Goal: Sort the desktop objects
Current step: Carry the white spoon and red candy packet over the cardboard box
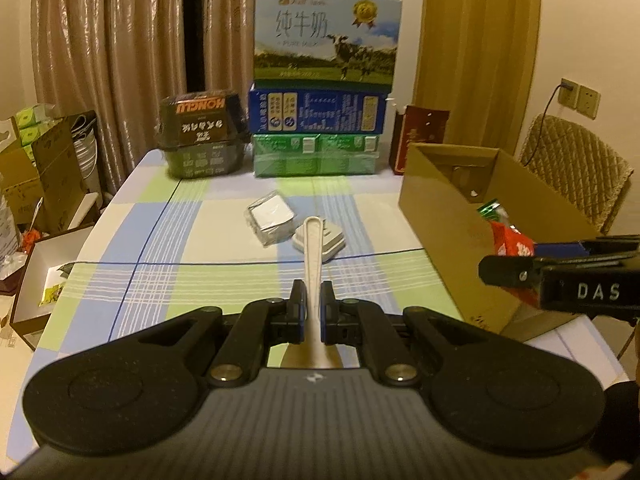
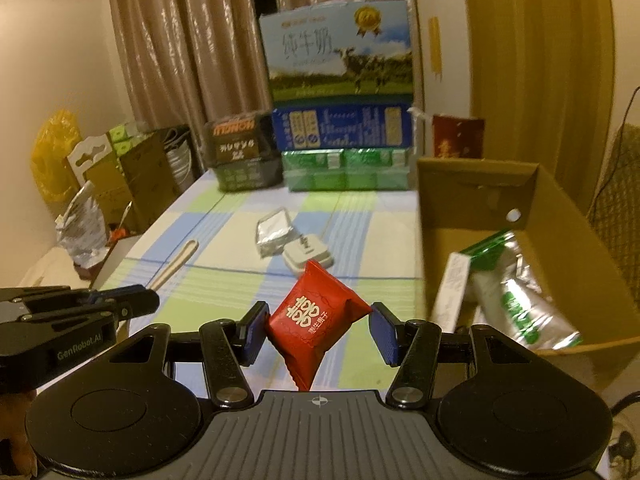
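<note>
My left gripper (image 1: 314, 296) is shut on a cream spoon (image 1: 313, 256) whose handle points away over the checked tablecloth; the same spoon (image 2: 176, 264) shows at the left of the right wrist view. My right gripper (image 2: 318, 322) is shut on a red candy packet (image 2: 314, 320) with gold and white print, held above the table just left of the open cardboard box (image 2: 448, 196). On the cloth lie a foil-wrapped packet (image 1: 270, 216) and a white plug adapter (image 1: 330, 242). In the left wrist view the right gripper (image 1: 560, 276) enters from the right beside the box (image 1: 436, 216).
Stacked milk cartons (image 1: 324, 68), green packs (image 1: 316, 156) and a dark noodle tub (image 1: 204, 136) line the table's far edge. The box holds green and silver packets (image 2: 516, 300). Boxes and bags (image 1: 40, 168) crowd the floor at left. A wicker chair (image 1: 580, 168) stands behind the box.
</note>
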### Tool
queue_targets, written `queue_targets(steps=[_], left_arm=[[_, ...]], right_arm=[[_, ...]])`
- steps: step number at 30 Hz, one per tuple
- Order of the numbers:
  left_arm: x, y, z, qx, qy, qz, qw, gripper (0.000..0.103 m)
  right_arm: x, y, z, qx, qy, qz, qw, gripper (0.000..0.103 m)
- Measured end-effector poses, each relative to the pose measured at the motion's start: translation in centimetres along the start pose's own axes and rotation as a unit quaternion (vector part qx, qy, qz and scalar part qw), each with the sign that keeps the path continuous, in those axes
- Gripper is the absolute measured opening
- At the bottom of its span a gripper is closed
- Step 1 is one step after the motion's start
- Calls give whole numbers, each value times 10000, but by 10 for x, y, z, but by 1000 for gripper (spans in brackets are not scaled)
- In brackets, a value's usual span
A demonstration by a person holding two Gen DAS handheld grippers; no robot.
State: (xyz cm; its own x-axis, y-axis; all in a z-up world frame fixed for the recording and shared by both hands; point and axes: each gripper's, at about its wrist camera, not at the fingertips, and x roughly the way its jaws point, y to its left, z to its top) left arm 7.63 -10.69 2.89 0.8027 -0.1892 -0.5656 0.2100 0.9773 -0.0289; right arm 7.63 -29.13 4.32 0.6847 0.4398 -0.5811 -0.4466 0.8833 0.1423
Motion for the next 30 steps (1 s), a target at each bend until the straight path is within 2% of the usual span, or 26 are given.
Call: queue_targets(steps=[15, 30], left_arm=[[-11, -52, 17, 209, -111, -418, 9988, 4], [14, -132, 47, 267, -49, -1193, 9925, 4]], right_arm=[[-47, -49, 2, 151, -173, -442, 9988, 52], [-80, -131, -1, 561, -282, -1056, 9924, 52]])
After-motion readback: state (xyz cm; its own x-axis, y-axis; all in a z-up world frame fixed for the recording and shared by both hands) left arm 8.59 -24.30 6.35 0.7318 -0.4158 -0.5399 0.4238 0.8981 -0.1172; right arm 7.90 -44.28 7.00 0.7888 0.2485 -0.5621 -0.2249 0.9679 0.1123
